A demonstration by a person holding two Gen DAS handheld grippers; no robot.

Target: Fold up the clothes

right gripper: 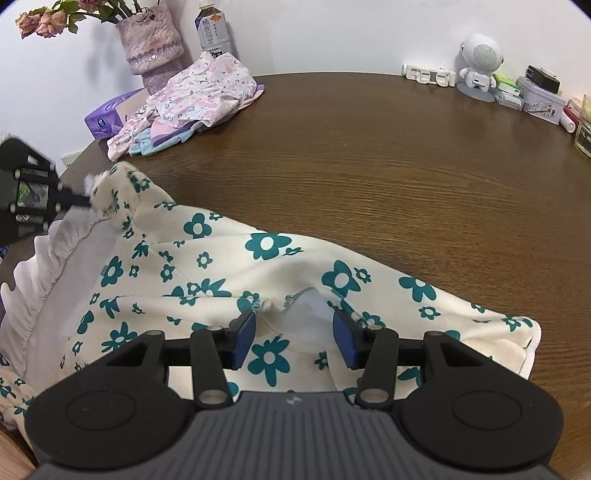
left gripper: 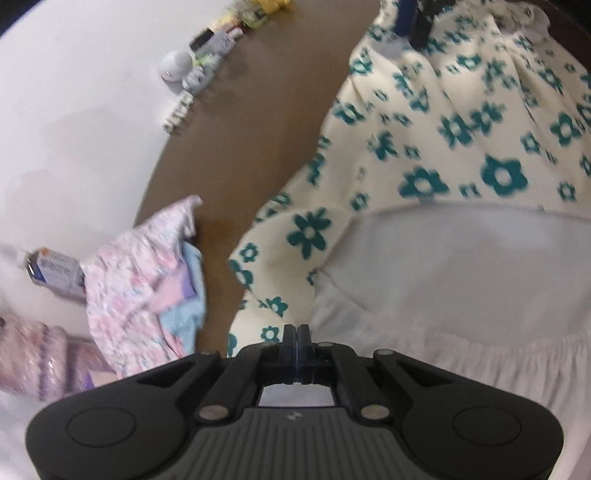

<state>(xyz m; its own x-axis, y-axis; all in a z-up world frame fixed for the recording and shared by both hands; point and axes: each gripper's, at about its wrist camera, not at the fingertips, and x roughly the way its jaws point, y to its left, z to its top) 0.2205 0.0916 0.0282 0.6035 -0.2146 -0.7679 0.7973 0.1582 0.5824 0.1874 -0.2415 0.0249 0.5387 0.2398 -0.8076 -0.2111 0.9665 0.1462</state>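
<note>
Two grippers, one in each of my hands. My left gripper (left gripper: 297, 334) had its fingers pressed flat together; from the right wrist view they pinched a bunched corner of the floral garment (right gripper: 229, 266), lifted off the table at the far left. My right gripper (right gripper: 293, 341) stood about half open, blue pads (right gripper: 243, 341) either side of a puckered fold with a small gap of white lining showing; the pads lay against cloth but I could not tell whether they pressed on it.

One garment in work: cream, teal flowers, white ruffled lining (left gripper: 461, 295) turned up along its near-left edge. It lay on the near half of the round brown table (right gripper: 369, 155), its right hem stopping short of the table's right rim.

One heap of pastel clothes (right gripper: 192, 103) at the far left edge, well apart from the floral piece. Behind it: one purple tissue box (right gripper: 103, 120), one knitted vase (right gripper: 153, 48) of dried flowers, one bottle (right gripper: 212, 31). Far right rim: one white robot-shaped speaker (right gripper: 478, 64), one white block sign (right gripper: 428, 77), one tin (right gripper: 541, 101), one glass jar (right gripper: 583, 129).

Bare wood across the centre and right.
</note>
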